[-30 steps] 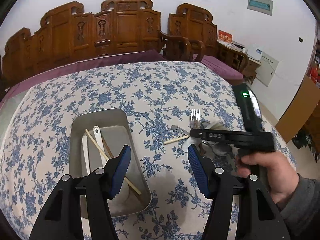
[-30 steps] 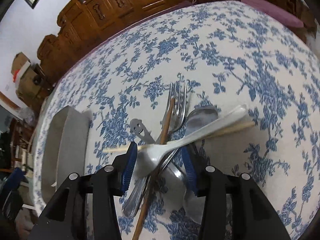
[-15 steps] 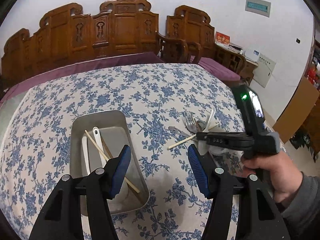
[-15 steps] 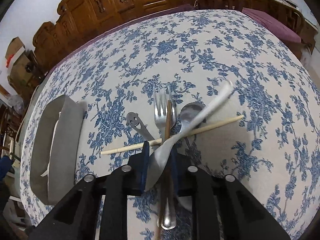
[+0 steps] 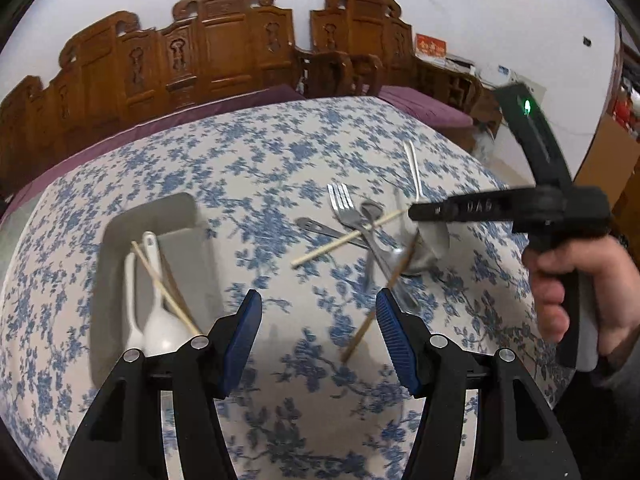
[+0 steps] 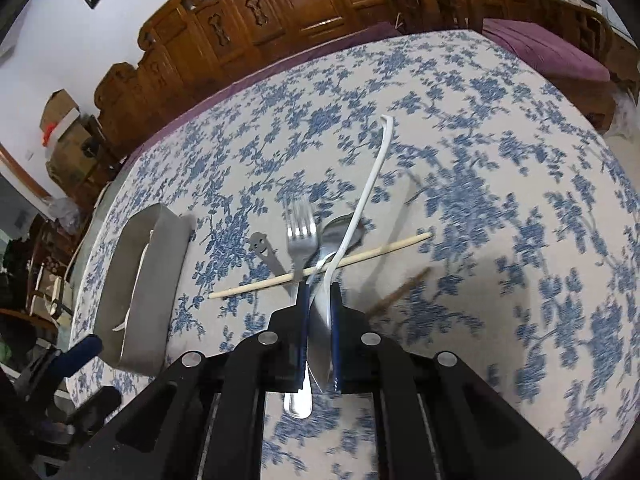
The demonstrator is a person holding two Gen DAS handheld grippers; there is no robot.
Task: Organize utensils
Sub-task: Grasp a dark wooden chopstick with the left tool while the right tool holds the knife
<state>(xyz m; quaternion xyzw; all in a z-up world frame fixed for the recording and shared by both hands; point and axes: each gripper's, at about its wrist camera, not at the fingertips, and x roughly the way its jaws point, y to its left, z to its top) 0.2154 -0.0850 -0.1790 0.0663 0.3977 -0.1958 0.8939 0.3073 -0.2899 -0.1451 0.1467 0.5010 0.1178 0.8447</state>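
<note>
My right gripper (image 6: 319,302) is shut on the bowl of a white spoon (image 6: 370,182) and holds it above the table, handle pointing up and away; it also shows in the left wrist view (image 5: 414,168). Below it lie a metal fork (image 6: 301,236), a metal spoon (image 6: 345,234), a smiley-handled utensil (image 6: 264,250), a pale chopstick (image 6: 320,266) and a brown chopstick (image 6: 400,294). My left gripper (image 5: 318,338) is open and empty, near the metal tray (image 5: 120,280), which holds white spoons (image 5: 154,308) and chopsticks (image 5: 166,288).
The table wears a blue floral cloth (image 5: 260,152). Carved wooden chairs (image 5: 224,44) stand behind it. A person's hand (image 5: 580,280) holds the right gripper at the table's right side. The tray also shows at the left in the right wrist view (image 6: 140,280).
My right gripper closed on the white spoon's bowl and lifted it off the pile. The brown chopstick slid off toward the right. My left gripper stayed open.
</note>
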